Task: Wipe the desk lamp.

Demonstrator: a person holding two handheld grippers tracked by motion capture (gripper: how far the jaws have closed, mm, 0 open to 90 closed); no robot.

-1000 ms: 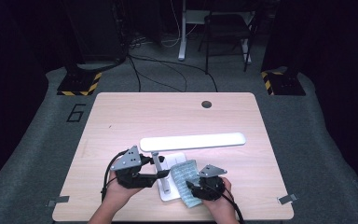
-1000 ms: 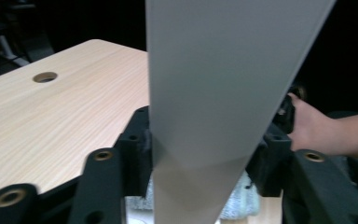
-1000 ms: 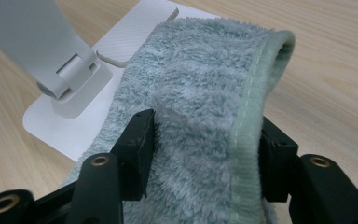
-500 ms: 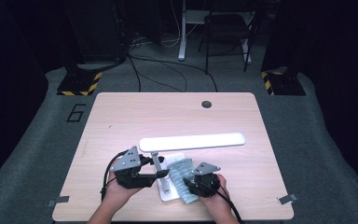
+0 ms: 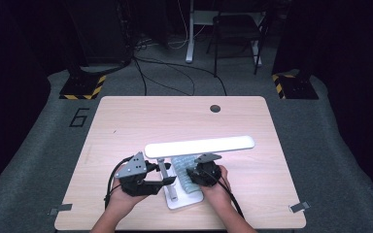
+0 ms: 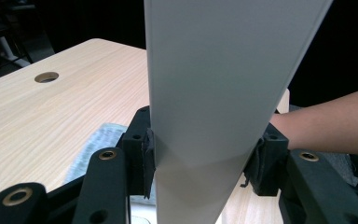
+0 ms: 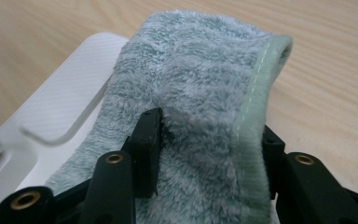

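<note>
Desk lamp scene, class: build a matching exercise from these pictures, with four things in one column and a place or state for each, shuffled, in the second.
Things:
1. lamp arm
2. cloth
3. lamp base
4. table hole

Places or states:
A. lies under the cloth
B. clamped in the left gripper
C. at the table's far edge
D. pinched in the right gripper

Pairs: 1-B, 2-D, 3-A, 4-C

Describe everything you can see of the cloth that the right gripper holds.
The cloth is a pale blue-green fluffy towel with a stitched hem down one edge. It is bunched between the right gripper fingers, which press on it. It lies on the lamp's white base, beside the wooden table.
</note>
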